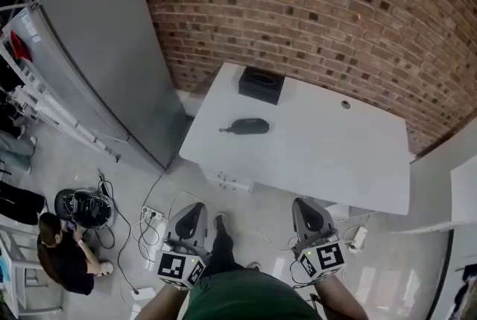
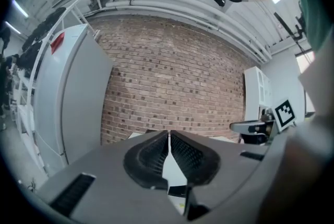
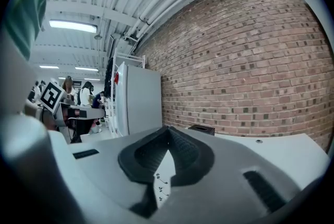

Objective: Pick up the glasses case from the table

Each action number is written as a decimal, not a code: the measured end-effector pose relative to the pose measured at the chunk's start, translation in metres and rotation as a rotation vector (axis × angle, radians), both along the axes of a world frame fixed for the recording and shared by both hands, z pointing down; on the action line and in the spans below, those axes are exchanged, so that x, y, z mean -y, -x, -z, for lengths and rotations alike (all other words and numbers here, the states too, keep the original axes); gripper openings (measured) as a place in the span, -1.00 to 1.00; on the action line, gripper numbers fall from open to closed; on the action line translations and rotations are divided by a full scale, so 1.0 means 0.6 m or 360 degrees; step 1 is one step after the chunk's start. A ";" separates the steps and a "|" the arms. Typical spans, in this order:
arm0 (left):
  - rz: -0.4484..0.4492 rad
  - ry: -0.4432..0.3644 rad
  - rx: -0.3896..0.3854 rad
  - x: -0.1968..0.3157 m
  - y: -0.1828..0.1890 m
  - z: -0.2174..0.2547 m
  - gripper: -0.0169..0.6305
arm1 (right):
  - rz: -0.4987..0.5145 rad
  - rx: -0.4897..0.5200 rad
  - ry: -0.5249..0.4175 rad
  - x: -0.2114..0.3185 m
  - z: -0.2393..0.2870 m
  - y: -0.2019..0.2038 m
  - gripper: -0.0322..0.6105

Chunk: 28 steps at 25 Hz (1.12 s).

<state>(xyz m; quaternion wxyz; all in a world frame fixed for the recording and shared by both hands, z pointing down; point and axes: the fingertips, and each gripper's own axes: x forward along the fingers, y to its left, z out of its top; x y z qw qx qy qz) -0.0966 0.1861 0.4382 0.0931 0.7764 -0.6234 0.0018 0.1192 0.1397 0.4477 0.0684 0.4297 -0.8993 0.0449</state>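
Observation:
A dark oval glasses case (image 1: 248,126) lies on the white table (image 1: 328,154), towards its left side. Both grippers hang short of the table's near edge, over the floor. My left gripper (image 1: 191,214) is shut and holds nothing; its pads (image 2: 169,140) meet at the tips. My right gripper (image 1: 305,208) is likewise shut and empty, its jaws touching at the tip (image 3: 167,130). The case is hidden behind the jaws in both gripper views.
A black box (image 1: 261,84) stands at the table's far left corner, also in the right gripper view (image 3: 201,128). A grey cabinet (image 1: 104,50) stands left of the table. A brick wall (image 1: 335,5) runs behind. A person (image 1: 63,255) crouches by cables on the floor at lower left.

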 end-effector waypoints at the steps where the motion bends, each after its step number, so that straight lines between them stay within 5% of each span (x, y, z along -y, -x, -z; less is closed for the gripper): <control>1: -0.0017 0.0001 0.0010 0.020 0.008 -0.007 -0.91 | -0.0023 -0.0012 -0.0005 0.016 0.001 0.003 -0.89; 15: -0.0332 0.0043 0.0025 0.332 0.104 -0.064 -0.91 | -0.0239 -0.0346 0.0097 0.270 -0.057 0.081 -0.89; 21: -0.0424 0.0144 0.0152 0.404 0.138 -0.158 -0.91 | -0.0211 -0.0609 0.0114 0.365 -0.088 0.106 -0.89; 25: -0.0487 0.0224 0.0276 0.455 0.123 -0.209 -0.90 | -0.0180 -0.0556 0.0110 0.408 -0.101 0.119 -0.89; 28: -0.0610 0.0354 0.0418 0.483 0.088 -0.261 -0.40 | -0.0143 -0.0481 0.0101 0.421 -0.109 0.131 -0.89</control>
